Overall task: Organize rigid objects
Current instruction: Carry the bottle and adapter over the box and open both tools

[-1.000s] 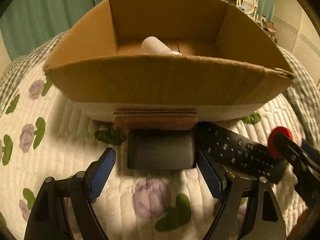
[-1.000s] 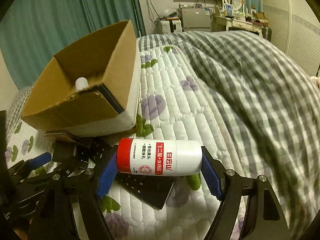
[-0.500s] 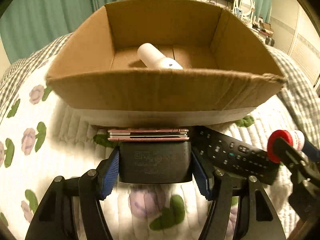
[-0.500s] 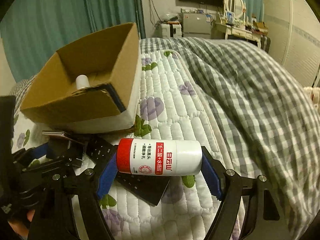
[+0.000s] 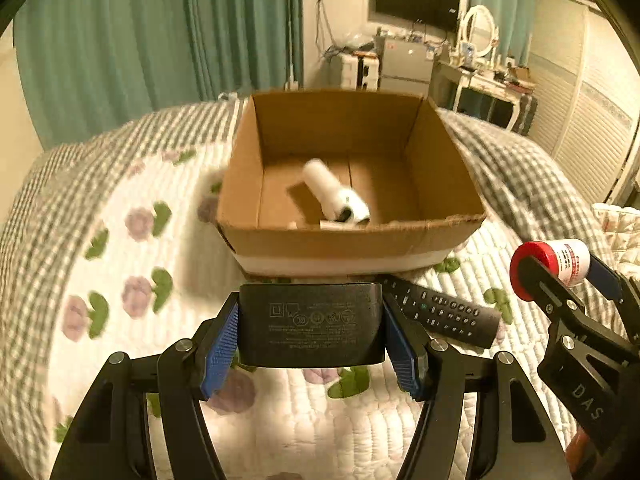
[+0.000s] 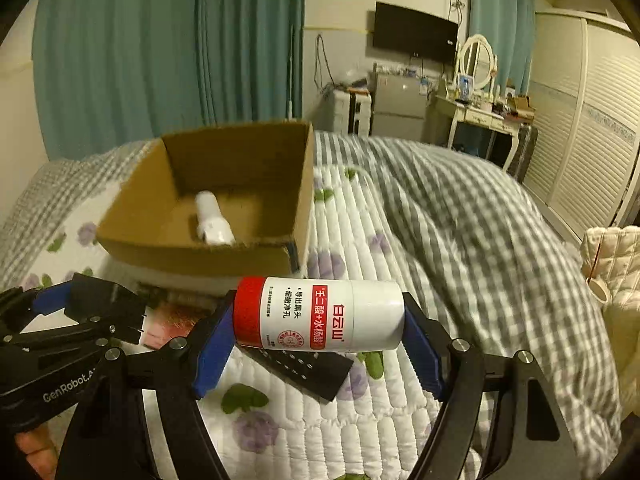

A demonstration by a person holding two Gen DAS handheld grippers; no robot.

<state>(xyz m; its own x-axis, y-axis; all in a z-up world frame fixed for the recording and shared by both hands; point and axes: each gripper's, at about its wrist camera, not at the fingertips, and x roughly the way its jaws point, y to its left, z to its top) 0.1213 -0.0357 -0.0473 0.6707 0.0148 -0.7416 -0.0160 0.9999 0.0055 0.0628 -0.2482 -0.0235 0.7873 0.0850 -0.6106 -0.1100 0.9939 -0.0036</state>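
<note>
My left gripper (image 5: 311, 334) is shut on a black power adapter (image 5: 311, 324) and holds it above the quilt, in front of the open cardboard box (image 5: 348, 242). A white tube (image 5: 334, 196) lies inside the box. My right gripper (image 6: 318, 334) is shut on a white bottle with a red cap (image 6: 318, 314), held sideways above the bed; it also shows in the left wrist view (image 5: 550, 264). A black remote control (image 5: 440, 314) lies on the quilt in front of the box, and shows under the bottle (image 6: 308, 372).
A pink flat item (image 6: 172, 322) lies on the quilt near the box front. The bed has a flowered quilt (image 5: 120, 260) and a grey checked blanket (image 6: 460, 220). Green curtains and furniture stand behind.
My left gripper closed on the black adapter and lifted it off the quilt. Both grippers rose, so the box now appears lower and its inside shows.
</note>
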